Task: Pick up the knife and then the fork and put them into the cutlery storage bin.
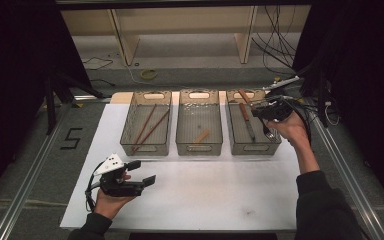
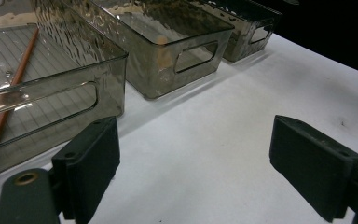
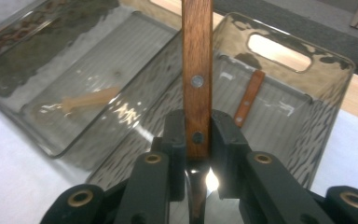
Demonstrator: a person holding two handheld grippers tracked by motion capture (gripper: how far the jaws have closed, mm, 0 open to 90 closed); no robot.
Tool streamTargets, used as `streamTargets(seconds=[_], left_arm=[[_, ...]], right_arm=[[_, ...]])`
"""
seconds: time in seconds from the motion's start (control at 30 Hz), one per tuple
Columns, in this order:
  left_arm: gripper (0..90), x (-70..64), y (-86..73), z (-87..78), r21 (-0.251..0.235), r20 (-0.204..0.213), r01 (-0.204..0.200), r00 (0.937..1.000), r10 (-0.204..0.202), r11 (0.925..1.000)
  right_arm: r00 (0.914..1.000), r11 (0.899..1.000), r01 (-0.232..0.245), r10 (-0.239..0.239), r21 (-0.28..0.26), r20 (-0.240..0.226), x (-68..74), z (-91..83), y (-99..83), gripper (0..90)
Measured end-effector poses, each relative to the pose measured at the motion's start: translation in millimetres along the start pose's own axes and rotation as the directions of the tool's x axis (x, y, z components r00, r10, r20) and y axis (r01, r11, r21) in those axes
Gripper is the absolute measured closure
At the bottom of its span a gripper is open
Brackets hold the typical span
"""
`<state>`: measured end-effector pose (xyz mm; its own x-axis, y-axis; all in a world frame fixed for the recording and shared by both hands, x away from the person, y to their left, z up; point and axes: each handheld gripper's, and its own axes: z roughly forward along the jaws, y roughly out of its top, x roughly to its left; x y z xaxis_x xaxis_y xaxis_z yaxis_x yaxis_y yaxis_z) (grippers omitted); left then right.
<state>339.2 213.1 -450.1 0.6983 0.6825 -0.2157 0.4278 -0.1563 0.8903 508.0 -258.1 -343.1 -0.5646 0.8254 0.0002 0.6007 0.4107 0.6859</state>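
My right gripper (image 3: 197, 135) is shut on the wooden, riveted handle of a utensil (image 3: 196, 70), held over the right-hand smoky plastic bin (image 3: 326, 93). In the high view this gripper (image 1: 264, 111) hovers at that bin's right rim (image 1: 275, 145), and the utensil's metal end (image 1: 268, 131) sticks out below the hand. Another wood-handled utensil (image 1: 246, 116) lies inside this bin. My left gripper (image 1: 142, 172) is open and empty, low over the white mat (image 1: 205, 195) at the front left; its fingers (image 2: 91, 161) stand wide apart.
Three bins stand in a row on the mat. The left bin (image 1: 130, 135) holds two brown chopsticks (image 1: 149, 127), the middle bin (image 1: 182, 142) a small pale wooden piece (image 1: 201, 135). Beyond the mat are a wooden frame and loose cables (image 1: 275, 50).
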Motion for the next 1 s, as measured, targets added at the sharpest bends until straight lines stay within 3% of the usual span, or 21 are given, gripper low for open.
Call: streamTargets(seconds=[0.5,1.0], left_arm=[[15.8,0.0,-0.1,0.3,0.003,0.002,-0.001,1.0,0.001,1.0],[15.8,0.6,-0.1,-0.6,0.004,0.002,-0.003,1.0,0.003,1.0]], right_arm=[[0.9963,0.998,-0.064,0.062,0.016,0.059,-19.4,15.2,4.2,77.8],[0.9933,0.996,-0.08,0.075,0.048,0.087,-23.5,40.2,4.5,77.7]])
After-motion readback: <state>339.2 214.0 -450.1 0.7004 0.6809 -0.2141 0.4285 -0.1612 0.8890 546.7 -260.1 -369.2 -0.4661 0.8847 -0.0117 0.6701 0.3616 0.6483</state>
